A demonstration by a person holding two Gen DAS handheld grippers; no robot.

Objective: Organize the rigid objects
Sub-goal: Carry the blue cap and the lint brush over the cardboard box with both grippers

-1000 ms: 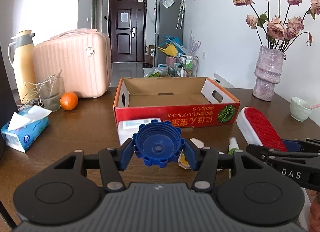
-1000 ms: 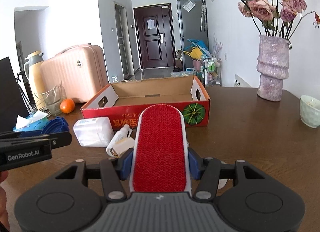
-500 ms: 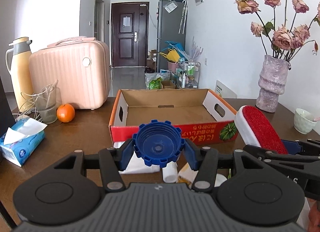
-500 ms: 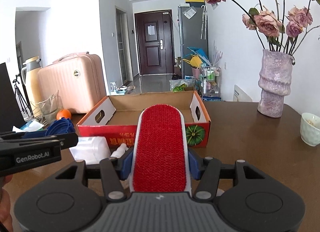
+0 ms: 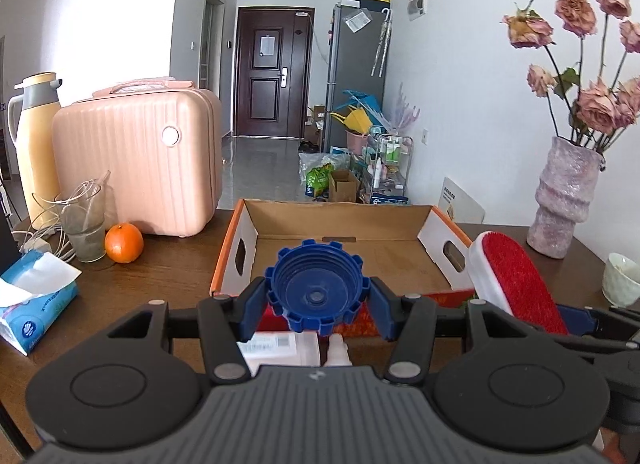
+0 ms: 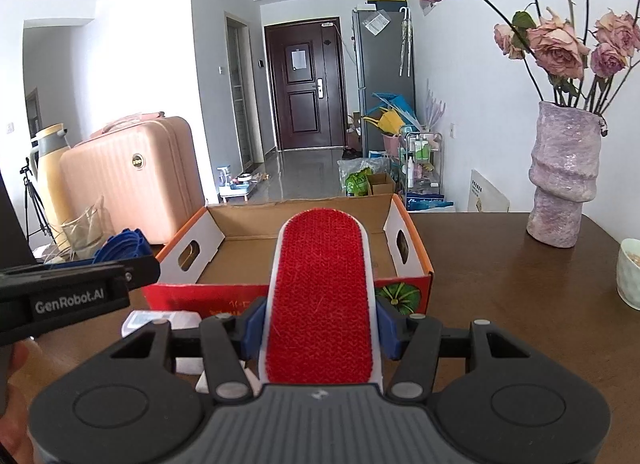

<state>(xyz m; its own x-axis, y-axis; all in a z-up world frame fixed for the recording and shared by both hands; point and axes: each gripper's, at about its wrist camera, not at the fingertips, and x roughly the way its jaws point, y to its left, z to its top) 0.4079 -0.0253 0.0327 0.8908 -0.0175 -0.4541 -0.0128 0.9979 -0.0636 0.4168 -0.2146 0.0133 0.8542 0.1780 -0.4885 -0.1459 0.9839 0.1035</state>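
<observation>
Left tongs (image 5: 318,298) clenched on a blue ribbed cap (image 5: 316,290), pads pressed against its toothed rim, hollow side facing the camera; right tongs (image 6: 319,324) clenched on a lint brush (image 6: 320,296), white body gripped at both sides, red nap uppermost, tip pointing ahead.

Changed over the last second: both loads carried up and forward, off the cluster of small things near the front edge of the desk (image 6: 500,264); cardboard box (image 5: 340,240) formerly seen front-wall on, now seen from above with its bare floor open to view; cap now overlapping the box's near wall in the left view, brush tip reaching over that wall in the right view; grips unchanged throughout. Meaning for the task, as a judgement: transport step nearly done, both rigid items about to cross the near rim, release inside the box next; box appears empty, so room for both side by side.

Left behind, below the tongs near the desk's front edge: a white labelled packet (image 5: 276,346) and a small white bottle (image 5: 338,348), apparently yet to be sorted.

Writing: "GenRobot.AI" in white on the left tool's black arm (image 6: 70,306); red box front printed with yellowish characters, mostly hidden and unreadable, beside a green pumpkin picture (image 6: 398,294); barcode-like print on the packet, too small to read; blue tissue pack (image 5: 38,306) at the desk's left edge, logo illegible.
</observation>
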